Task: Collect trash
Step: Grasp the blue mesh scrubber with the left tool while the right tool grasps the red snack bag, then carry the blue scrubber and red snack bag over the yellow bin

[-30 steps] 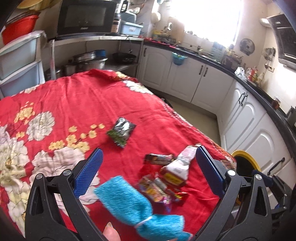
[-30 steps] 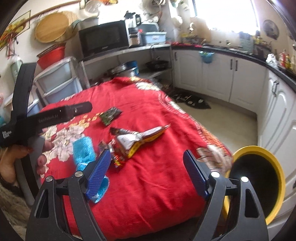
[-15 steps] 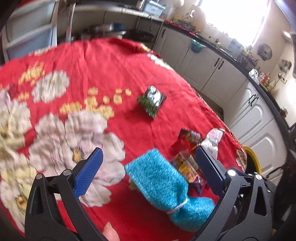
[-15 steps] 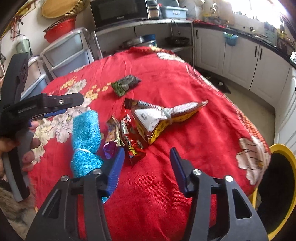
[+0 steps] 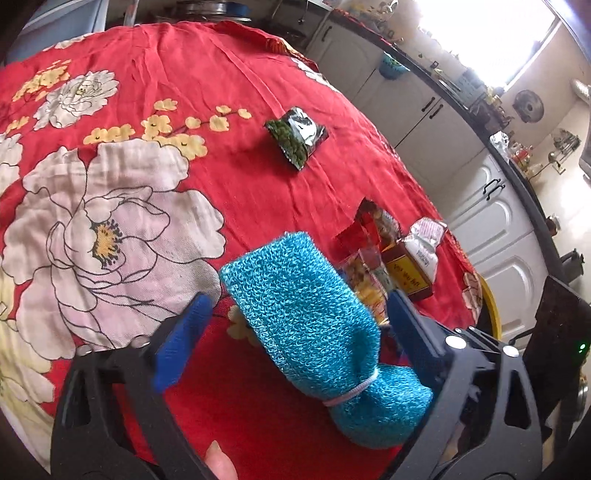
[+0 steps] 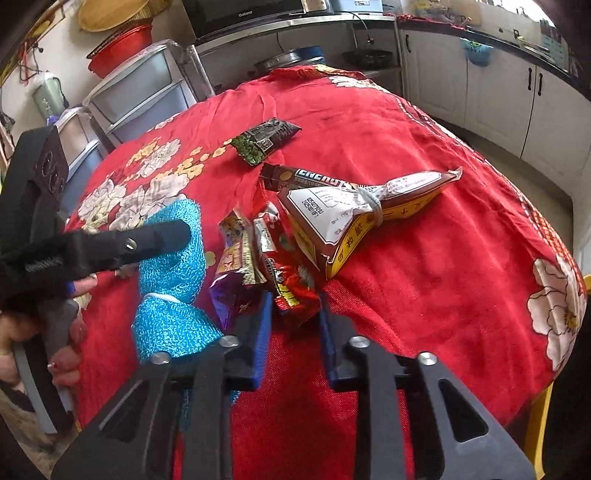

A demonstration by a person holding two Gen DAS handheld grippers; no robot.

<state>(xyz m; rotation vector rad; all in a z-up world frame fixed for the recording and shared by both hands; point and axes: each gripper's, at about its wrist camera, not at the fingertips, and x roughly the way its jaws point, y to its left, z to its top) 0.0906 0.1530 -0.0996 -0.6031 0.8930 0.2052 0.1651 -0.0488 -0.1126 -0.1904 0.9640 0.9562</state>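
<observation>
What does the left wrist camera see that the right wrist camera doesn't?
Only the left wrist view shows the bright window and the left gripper, closing around the blue cloth.

Only the right wrist view shows the microwave, the red basin and the right gripper, closing on a red wrapper.

Both show the red tablecloth, the cloth and the green packet.

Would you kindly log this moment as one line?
left claw: closing around blue cloth | right claw: closing on red wrapper
</observation>
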